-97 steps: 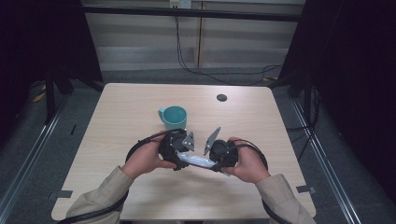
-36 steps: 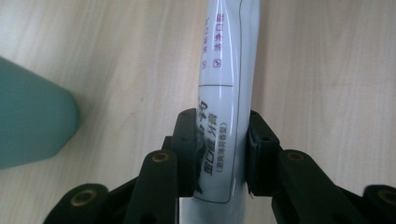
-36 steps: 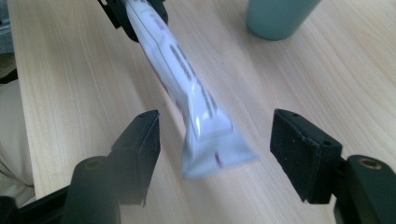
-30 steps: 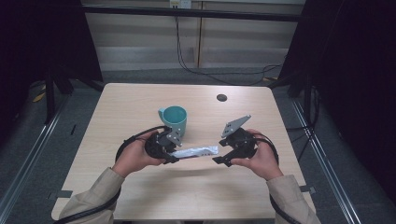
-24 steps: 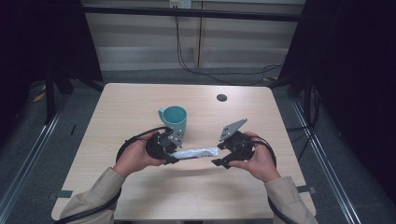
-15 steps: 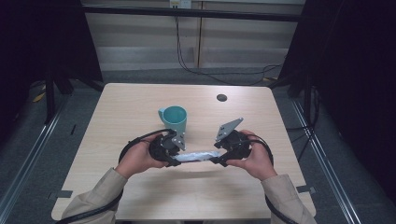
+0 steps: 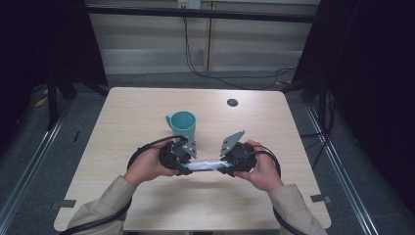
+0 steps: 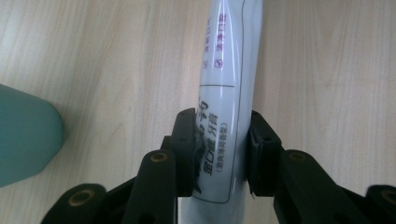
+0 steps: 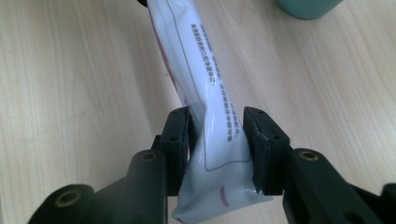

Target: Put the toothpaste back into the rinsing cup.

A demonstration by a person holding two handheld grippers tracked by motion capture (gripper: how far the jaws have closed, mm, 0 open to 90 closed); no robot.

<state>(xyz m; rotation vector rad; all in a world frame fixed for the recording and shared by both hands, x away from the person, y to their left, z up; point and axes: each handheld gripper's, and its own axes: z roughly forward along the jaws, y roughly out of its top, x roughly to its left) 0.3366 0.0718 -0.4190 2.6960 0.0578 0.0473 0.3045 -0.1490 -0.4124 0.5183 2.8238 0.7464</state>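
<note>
A white tube (image 7: pixel 203 166) with printed text hangs level just above the table (image 7: pixel 137 105), held at both ends. My left gripper (image 7: pixel 188 169) is shut on one end; in the left gripper view its jaws press both sides of the tube (image 8: pixel 231 70), and the left gripper (image 8: pixel 220 149) points along it. My right gripper (image 7: pixel 222 167) is shut on the flat crimped end. The right gripper view has the tube (image 9: pixel 191 60) pinched and creased between the right gripper (image 9: pixel 217 144) jaws. A teal mug (image 7: pixel 182 123) stands just behind the left gripper.
The teal mug (image 8: pixel 23 135) is close to the left jaw's side, and the mug (image 9: pixel 306 7) also lies beyond the tube's far end. A small black round disc (image 7: pixel 232 102) sits at the table's back right. Bare wood lies all around the hands.
Over the last second the right gripper came in from the right and down to the tube's free end and closed on it. The left gripper kept its hold, shifting slightly.
</note>
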